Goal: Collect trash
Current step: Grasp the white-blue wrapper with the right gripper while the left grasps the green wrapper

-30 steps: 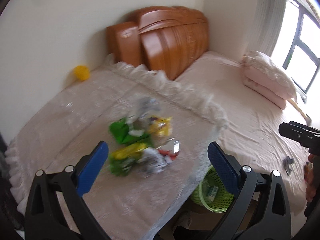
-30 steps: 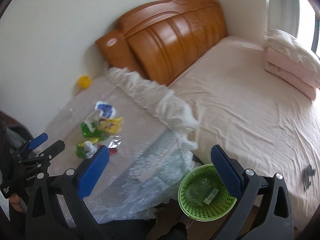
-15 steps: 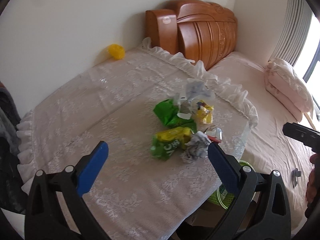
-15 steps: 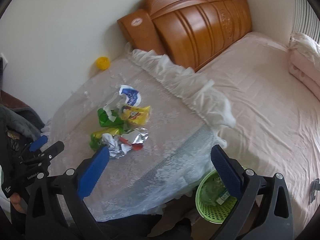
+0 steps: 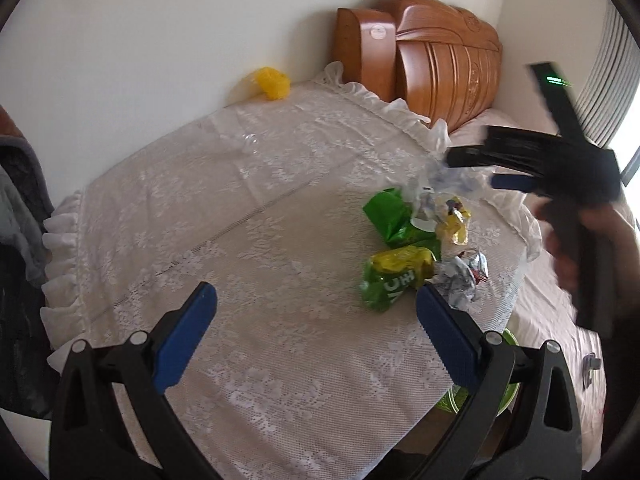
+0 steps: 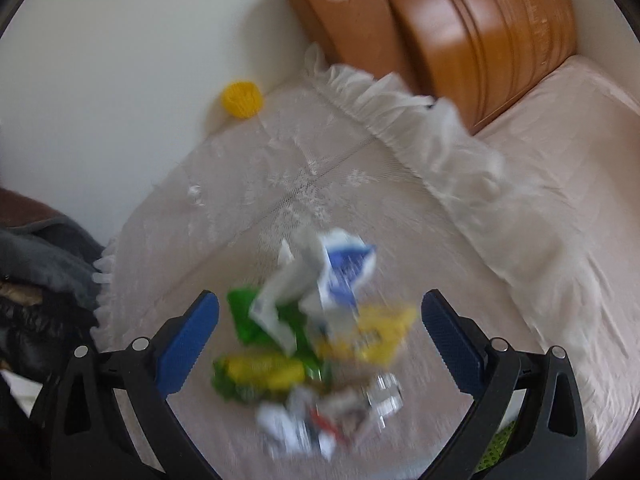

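Trash: crumpled wrappers [image 6: 316, 360] are lying piled on the lace tablecloth [image 5: 240, 220], just ahead between the right gripper's [image 6: 320, 332] fingers.
Grippers: both, including the left gripper [image 5: 316, 332], are gaping wide, holding nothing.
Progress: nothing is looking collected yet.

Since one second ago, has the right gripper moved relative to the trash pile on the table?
Yes. The right gripper has moved toward the wrapper pile; earlier the pile lay far off near the yellow object, and now it sits between the open fingers.
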The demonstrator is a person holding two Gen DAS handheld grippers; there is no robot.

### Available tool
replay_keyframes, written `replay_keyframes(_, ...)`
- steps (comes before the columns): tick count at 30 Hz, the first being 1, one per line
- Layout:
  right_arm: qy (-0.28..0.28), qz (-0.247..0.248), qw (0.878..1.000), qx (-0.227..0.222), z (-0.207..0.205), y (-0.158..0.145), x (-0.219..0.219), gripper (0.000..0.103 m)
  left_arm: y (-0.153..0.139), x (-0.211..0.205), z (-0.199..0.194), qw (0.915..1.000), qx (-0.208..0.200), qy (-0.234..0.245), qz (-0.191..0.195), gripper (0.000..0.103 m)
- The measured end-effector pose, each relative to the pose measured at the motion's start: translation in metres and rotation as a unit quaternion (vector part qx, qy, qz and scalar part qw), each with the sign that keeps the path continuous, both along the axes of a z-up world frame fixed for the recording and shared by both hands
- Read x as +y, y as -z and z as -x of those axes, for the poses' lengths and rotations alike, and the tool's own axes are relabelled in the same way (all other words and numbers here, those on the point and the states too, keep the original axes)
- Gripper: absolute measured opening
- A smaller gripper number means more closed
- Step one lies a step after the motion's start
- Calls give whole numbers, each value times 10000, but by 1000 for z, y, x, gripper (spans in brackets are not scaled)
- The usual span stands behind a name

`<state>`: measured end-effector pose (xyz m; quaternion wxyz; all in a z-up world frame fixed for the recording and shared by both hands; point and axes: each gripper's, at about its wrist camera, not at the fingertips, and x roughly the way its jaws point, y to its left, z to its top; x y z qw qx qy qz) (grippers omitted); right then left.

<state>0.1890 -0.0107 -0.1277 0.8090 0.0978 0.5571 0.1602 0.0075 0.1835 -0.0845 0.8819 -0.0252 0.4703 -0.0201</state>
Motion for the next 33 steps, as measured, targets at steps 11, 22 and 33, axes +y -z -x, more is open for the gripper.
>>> replay_keyframes(11, -85, 79, 9982, 591, -31, 32, 21, 49, 7, 12, -7, 9998, 96, -118, 135, 95)
replay_keyframes(22, 344, -783, 9963, 100, -48, 4, 1, 34, 19, -15, -36, 9989, 210, 192, 374, 95)
replay_keyframes(33, 765, -988, 9900, -662, 4, -54, -63, 32, 72, -57, -118, 9916, 926, 189, 885, 87)
